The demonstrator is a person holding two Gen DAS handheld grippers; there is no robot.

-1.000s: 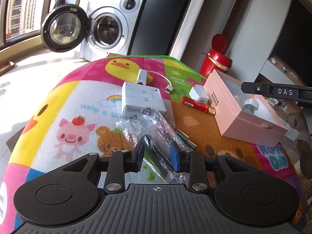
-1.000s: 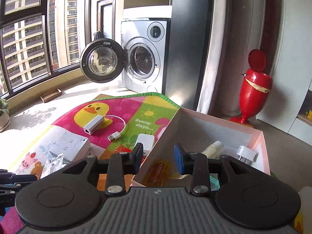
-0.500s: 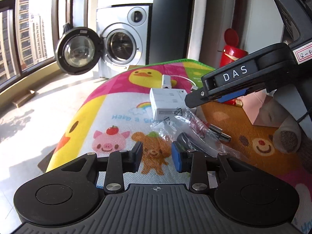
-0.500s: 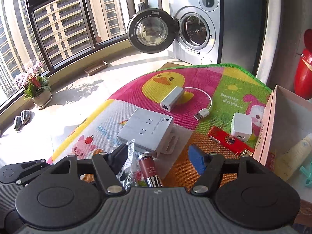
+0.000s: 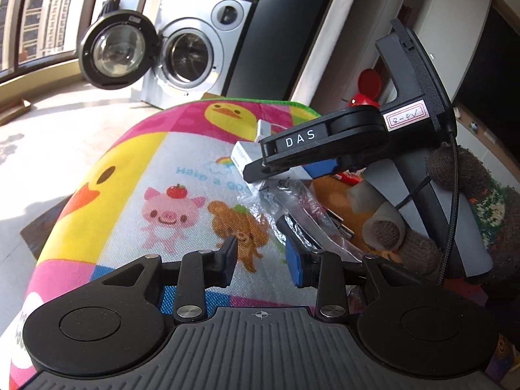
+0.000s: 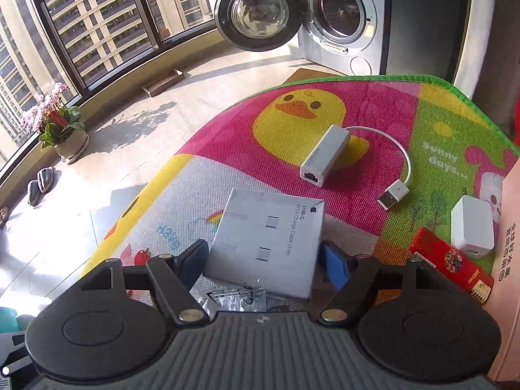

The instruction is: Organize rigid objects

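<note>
- Currently the right gripper [image 6: 265, 260] hangs over the white cable box [image 6: 266, 240] on the colourful mat [image 6: 373, 104]; its jaws stand wide, one finger [image 6: 191, 260] to each side of the box's near end, pads not pressing on it.
- Box lies flat, label up, its near edge partly over a crinkled clear plastic bag [image 6: 234, 299] just below the gripper.
- Beyond the box: white adapter [image 6: 325, 156] with looped cable and USB plug, well apart from the gripper.
- To the right: white charger block [image 6: 471, 230], with a red flat pack [image 6: 451, 263] just beside it, both next to the wall of the pink box [image 6: 510, 260].
- Left gripper [image 5: 261, 260] is partly open with nothing between the pads, only mat [image 5: 136, 162] showing in the gap.
- Plastic bag [image 5: 292, 201] with a dark item inside lies just off its right finger [image 5: 297, 266]; whether they touch, cannot tell.
- In the left view the right gripper [image 5: 256, 170] reaches in from the right, tip over the white box [image 5: 243, 156], held by a knit-gloved hand [image 5: 422, 247].
</note>
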